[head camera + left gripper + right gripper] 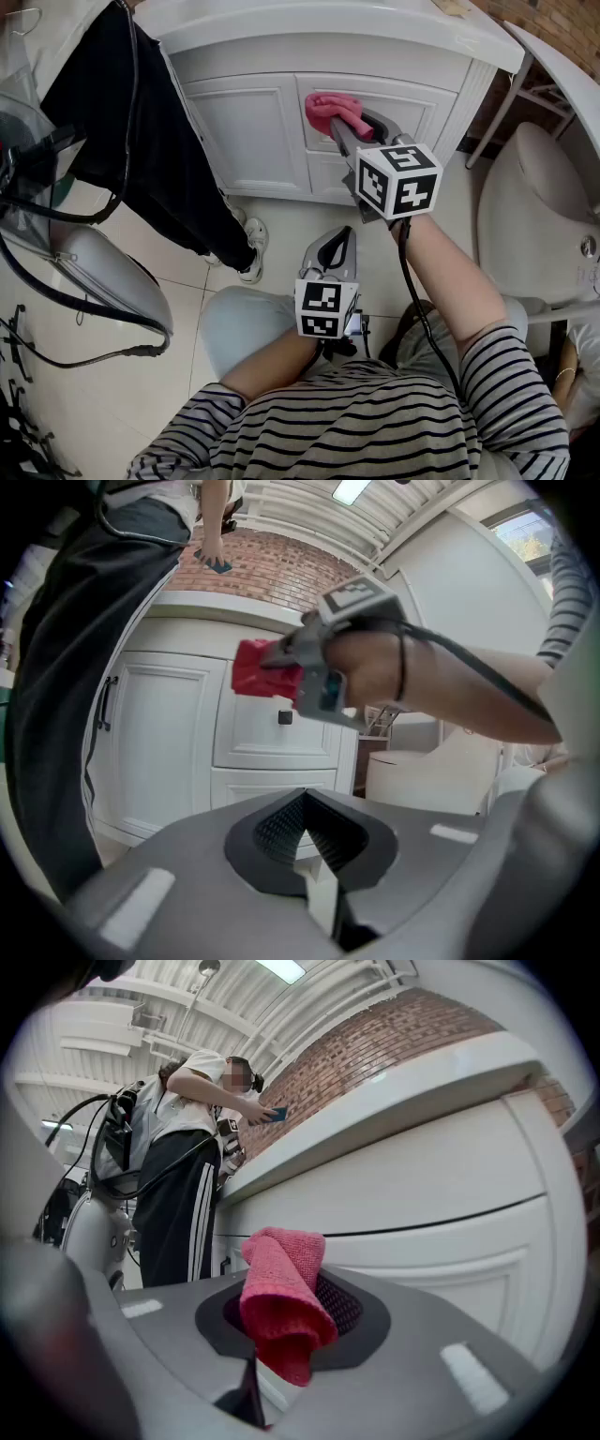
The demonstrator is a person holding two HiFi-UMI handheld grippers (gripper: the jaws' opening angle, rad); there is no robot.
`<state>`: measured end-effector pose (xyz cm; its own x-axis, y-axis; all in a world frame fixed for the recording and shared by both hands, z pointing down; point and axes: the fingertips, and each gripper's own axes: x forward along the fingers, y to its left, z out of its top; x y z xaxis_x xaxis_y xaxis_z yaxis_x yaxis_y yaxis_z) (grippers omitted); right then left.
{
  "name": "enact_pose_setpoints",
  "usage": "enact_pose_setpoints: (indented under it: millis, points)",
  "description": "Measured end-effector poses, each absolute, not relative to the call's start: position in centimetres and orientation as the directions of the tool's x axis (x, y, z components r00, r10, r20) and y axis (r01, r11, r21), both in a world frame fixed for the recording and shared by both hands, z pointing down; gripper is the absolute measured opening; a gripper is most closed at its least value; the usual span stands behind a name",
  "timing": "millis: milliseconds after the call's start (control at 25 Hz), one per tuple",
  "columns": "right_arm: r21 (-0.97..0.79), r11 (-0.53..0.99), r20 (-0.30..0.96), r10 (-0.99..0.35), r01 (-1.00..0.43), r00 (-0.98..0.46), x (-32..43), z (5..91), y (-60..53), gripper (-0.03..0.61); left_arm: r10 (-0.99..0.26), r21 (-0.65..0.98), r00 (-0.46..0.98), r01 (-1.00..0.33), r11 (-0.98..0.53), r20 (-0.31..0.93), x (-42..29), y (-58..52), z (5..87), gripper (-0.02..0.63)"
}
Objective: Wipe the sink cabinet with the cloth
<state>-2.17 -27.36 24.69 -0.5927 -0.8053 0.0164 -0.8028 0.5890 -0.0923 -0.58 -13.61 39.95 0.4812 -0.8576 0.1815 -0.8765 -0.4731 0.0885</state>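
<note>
Cloth (281, 1307), pink and folded, pinched in right claw (281, 1335), jaws clamped on lower part of fold with loose end sticking up past tips. Held up at upper drawer front of white sink cabinet (253, 131), just under edge of counter (281, 28); seems to be touching panel, though exact contact hard to confirm from either angle. Left claw (309, 841) closed, jaws together with nothing between, hanging low and well back from cabinet.

Looks soft, light and floppy: bends and bunches rather than pushes, so likely wipes best with broad folded face flat on panel, not with tip. Grip near middle of fold probably right, leaving enough free fabric to cushion against paint and keep hard jaws off it. Small risk of slipping out under firm rubbing, or snagging on drawer knob (284, 717). Bystander's dark trousers (159, 159) beside left cabinet door.
</note>
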Motion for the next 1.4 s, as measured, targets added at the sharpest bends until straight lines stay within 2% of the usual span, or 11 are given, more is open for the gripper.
enact_pose_setpoints:
  millis: [160, 360, 640, 840, 920, 1040, 1160, 1240, 1400]
  points:
    - [-0.021, 0.589, 0.037, -0.807, -0.808, -0.589, -6.1, 23.7, -31.2, 0.092, -0.841, 0.095, 0.502, -0.864, -0.494, 0.202, 0.2, -14.2, 40.5, -0.006]
    - [-0.005, 0.553, 0.058, -0.831, -0.833, -0.553, -4.5, 23.9, -32.9, 0.092, -0.826, 0.108, 0.523, -0.852, -0.512, 0.208, 0.2, -14.4, 41.0, -0.006]
    - [0.038, 0.378, 0.068, -0.925, -0.925, -0.375, 7.9, 24.4, -30.9, 0.095, -0.816, 0.137, 0.540, -0.842, -0.522, 0.207, 0.3, -14.4, 41.0, -0.006]
    - [-0.046, 0.114, 0.100, -0.988, -0.992, -0.118, 19.9, 25.7, -28.6, 0.094, -0.823, 0.145, 0.530, -0.848, -0.510, 0.207, -0.3, -14.5, 41.0, -0.006]
    - [-0.100, 0.065, 0.102, -0.992, -0.993, -0.075, 21.6, 26.2, -27.6, 0.092, -0.828, 0.148, 0.524, -0.851, -0.503, 0.199, -0.3, -14.4, 40.9, -0.006]
    - [-0.149, 0.192, 0.073, -0.976, -0.970, -0.204, 16.7, 26.1, -27.0, 0.092, -0.827, 0.149, 0.527, -0.850, -0.506, 0.196, -0.1, -14.3, 40.9, -0.006]
    - [-0.144, 0.413, 0.059, -0.903, -0.899, -0.425, 6.5, 26.1, -27.8, 0.092, -0.822, 0.135, 0.535, -0.845, -0.518, 0.194, 0.1, -14.4, 40.8, -0.006]
    - [-0.110, 0.515, 0.071, -0.849, -0.850, -0.523, 0.2, 26.6, -28.8, 0.092, -0.825, 0.129, 0.533, -0.846, -0.518, 0.185, -0.1, -14.3, 40.7, -0.006]
    - [-0.012, 0.546, 0.144, -0.828, -0.838, -0.541, -5.6, 28.7, -32.2, 0.092, -0.838, 0.105, 0.503, -0.864, -0.492, 0.211, -1.3, -14.5, 41.6, -0.006]
